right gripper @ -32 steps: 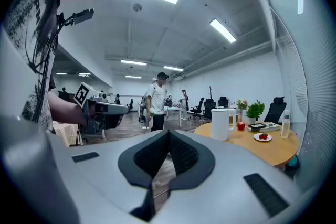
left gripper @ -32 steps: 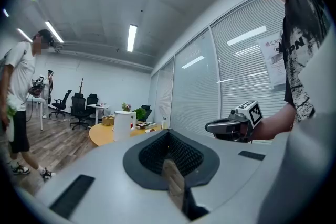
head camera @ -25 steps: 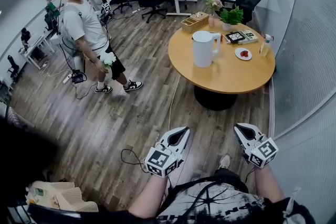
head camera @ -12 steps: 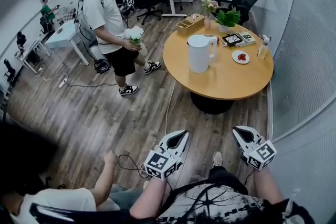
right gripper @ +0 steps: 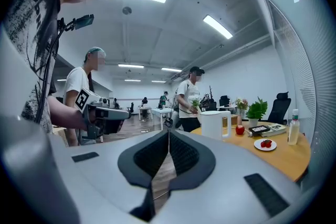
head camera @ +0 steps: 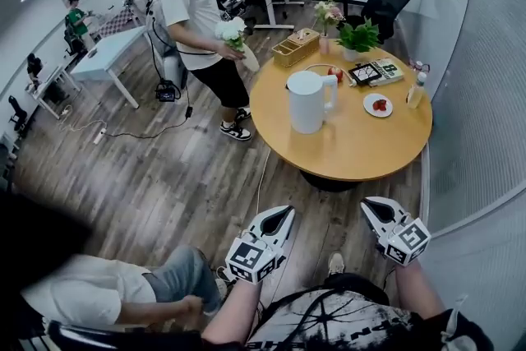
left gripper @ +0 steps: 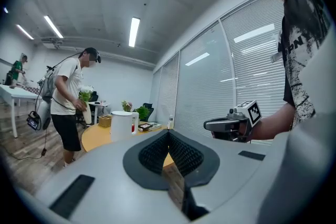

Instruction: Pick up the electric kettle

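Kettle [head camera: 306, 103] upright on round table [head camera: 362, 152]; L gripper [head camera: 283, 213], R gripper [head camera: 369, 205] well off.

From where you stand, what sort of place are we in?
Most likely an open-plan office or lab workspace: black swivel office chairs stand at the far end, white desks stand along the left side, and a round wooden meeting table sits beside slatted window blinds.

A round wooden table [head camera: 362, 148] carried a small plate [head camera: 379, 105] of red fruit, a potted plant [head camera: 359, 37] and a wooden box [head camera: 297, 47]. Beside it, a person [head camera: 197, 12] stood holding white flowers [head camera: 231, 30].
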{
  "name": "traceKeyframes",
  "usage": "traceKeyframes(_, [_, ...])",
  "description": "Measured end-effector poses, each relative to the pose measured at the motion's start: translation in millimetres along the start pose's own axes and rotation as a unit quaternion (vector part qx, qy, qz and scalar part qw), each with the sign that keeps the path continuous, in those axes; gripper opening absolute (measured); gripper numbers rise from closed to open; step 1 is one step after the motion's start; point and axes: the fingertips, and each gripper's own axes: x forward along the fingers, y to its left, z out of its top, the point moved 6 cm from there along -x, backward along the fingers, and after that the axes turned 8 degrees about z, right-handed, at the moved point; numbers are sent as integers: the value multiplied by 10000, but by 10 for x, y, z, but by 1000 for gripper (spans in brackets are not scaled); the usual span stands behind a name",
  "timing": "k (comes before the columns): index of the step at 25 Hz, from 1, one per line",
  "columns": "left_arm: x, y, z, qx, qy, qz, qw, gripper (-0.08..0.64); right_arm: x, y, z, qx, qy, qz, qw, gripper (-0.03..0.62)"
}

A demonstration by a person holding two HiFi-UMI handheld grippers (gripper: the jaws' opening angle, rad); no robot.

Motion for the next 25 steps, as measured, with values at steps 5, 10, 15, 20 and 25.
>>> traceKeyframes(5, [432, 58, 84, -27, 32, 124, 9999, 0, 75, -469, 42, 47, 23, 122, 9999, 21])
traceKeyframes(10, [880, 77, 146, -32, 96, 213, 9997, 0, 115, -922, 50, 89, 53, 271, 9996, 21])
traceKeyframes(15, [1336, 85, 159, -3, 159, 284, 9995, 0, 125, -1396, -6, 161, 23, 323, 9993, 21])
traceKeyframes(20, [1721, 99, 205, 49, 201, 383, 9991, 0, 116, -1816, -46, 193, -11, 414, 9990, 21])
traceKeyframes(25, [1992, 113, 258, 106, 214, 487, 9985, 0, 131, -2122, -76, 222, -64, 490, 9985, 21])
